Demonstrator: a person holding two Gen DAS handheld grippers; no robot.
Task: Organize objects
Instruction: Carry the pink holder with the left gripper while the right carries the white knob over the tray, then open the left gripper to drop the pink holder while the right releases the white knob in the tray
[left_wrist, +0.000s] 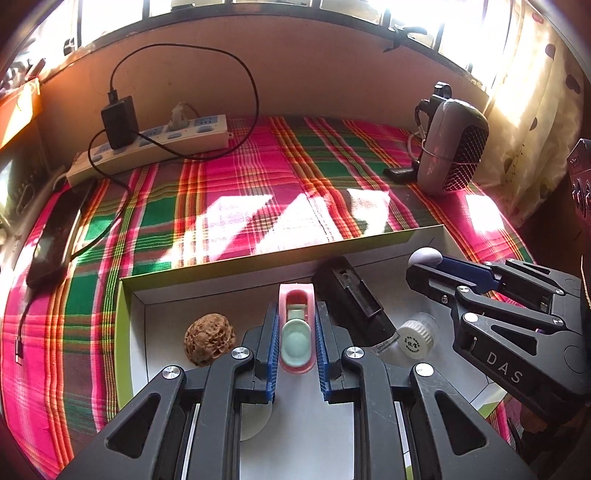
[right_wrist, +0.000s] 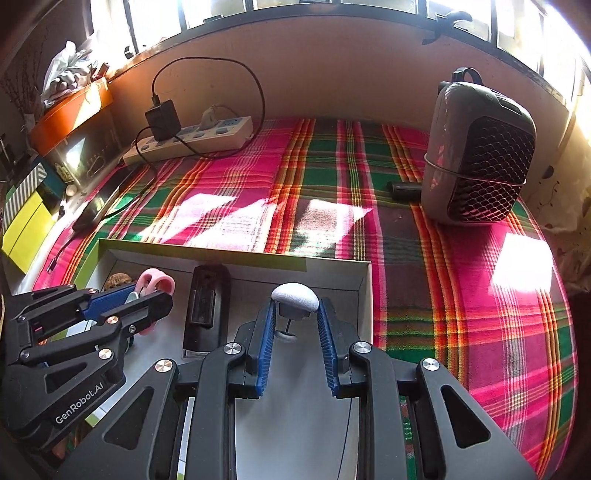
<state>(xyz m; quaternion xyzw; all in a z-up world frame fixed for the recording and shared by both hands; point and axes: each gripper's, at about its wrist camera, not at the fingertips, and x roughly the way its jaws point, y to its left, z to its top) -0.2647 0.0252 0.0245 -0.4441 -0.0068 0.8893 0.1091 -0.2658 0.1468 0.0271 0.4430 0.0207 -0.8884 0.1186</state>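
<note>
Both over the shallow white cardboard tray (left_wrist: 127, 295): left gripper (left_wrist: 295, 332) clenched on pink-and-mint plastic clip (left_wrist: 295, 343), long axis near-to-far; right gripper (right_wrist: 295, 314) grasping white-capped mushroom-shaped knob (right_wrist: 294, 297), nearer the right wall.

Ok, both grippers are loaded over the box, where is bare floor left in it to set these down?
Bare floor lies below the right gripper up to the box's right wall. The left half is crowded: walnut, black case, white cap. The plaid cloth beyond the box is open.
</note>
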